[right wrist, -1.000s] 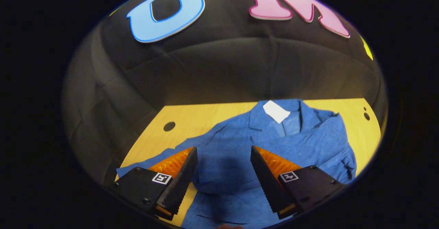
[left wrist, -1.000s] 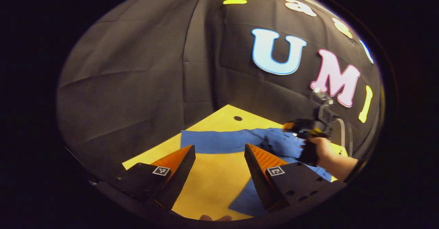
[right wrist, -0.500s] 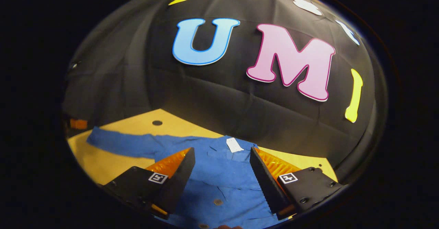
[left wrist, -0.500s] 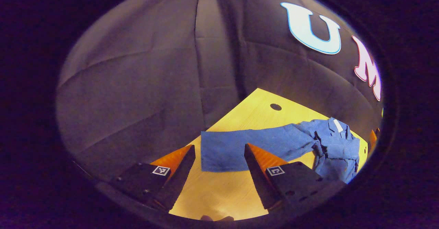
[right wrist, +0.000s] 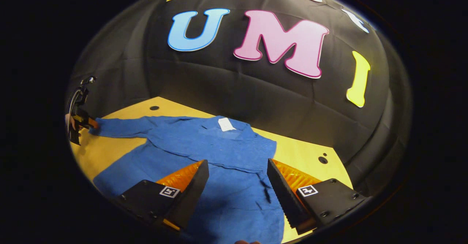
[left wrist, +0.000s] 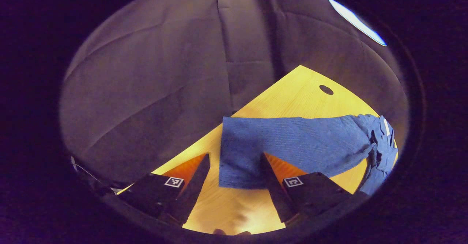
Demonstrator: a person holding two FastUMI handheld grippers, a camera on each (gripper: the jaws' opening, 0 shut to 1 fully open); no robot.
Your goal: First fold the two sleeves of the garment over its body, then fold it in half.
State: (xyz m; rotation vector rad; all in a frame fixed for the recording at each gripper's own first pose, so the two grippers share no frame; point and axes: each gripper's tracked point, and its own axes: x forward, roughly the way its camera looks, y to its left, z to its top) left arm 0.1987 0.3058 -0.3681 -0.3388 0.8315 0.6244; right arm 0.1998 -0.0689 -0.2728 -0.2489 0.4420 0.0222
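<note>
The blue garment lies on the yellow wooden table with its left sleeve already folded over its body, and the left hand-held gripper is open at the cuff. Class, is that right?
Not quite. In the left gripper view, the blue garment's sleeve lies stretched out flat on the yellow wooden table, not folded. The open left hand-held gripper is at the cuff.

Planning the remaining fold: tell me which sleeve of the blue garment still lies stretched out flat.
The blue garment's long outstretched sleeve, lying straight on the yellow table by the left gripper; the other is already folded over the body.

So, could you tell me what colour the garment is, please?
Blue garment, clearest in the right gripper view.
</note>
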